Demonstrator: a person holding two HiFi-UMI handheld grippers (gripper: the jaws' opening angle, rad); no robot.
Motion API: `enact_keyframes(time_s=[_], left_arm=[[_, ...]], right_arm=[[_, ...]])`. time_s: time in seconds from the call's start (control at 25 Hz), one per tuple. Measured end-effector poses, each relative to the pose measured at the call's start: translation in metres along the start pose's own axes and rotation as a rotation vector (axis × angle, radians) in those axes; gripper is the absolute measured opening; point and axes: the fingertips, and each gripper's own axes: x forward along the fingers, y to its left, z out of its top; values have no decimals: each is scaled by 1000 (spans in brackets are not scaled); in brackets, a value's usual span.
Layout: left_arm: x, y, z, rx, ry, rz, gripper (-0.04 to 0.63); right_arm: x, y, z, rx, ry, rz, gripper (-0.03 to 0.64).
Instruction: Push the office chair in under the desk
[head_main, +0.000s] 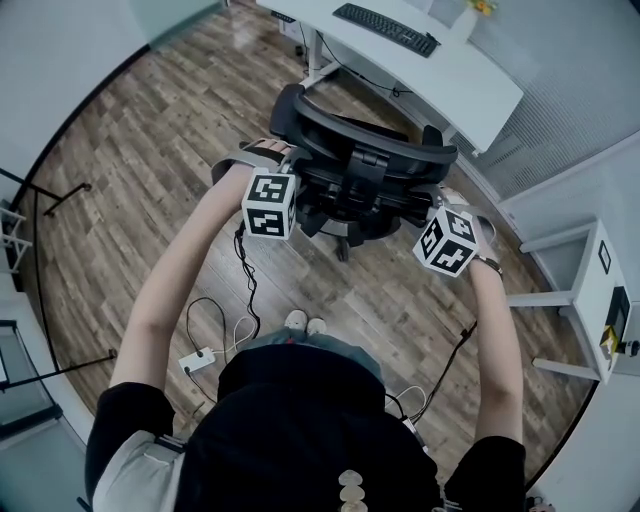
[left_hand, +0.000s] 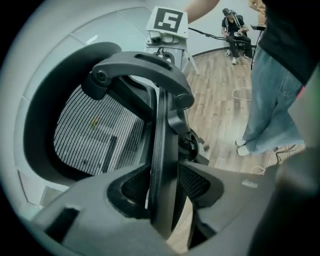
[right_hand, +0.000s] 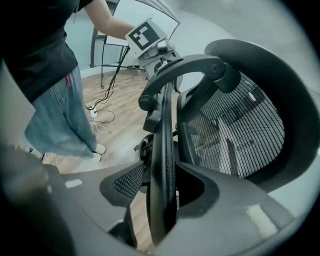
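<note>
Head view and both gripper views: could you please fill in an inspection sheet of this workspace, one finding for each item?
Surface: wood floor.
Job's things: chair stands before the desk, back toward the person; floor shows between its back and the desk edge, so it is not yet pushed in.
Clutter: keyboard on the desk; power strip on the floor.
Grippers: left claw and right claw each straddle the chair's back rim, jaws apart.
Cables: cable hangs from the left gripper to the floor by the feet.
Surroundings: white side table at right; a seated person far off.
</note>
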Motion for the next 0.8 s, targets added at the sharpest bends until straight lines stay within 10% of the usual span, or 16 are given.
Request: enact_keyframes(time_s=[0.8], left_arm=[[7,-2,1,84,56,-14,149]], right_arm=[[15,-1,3,-72,18,-4,125]])
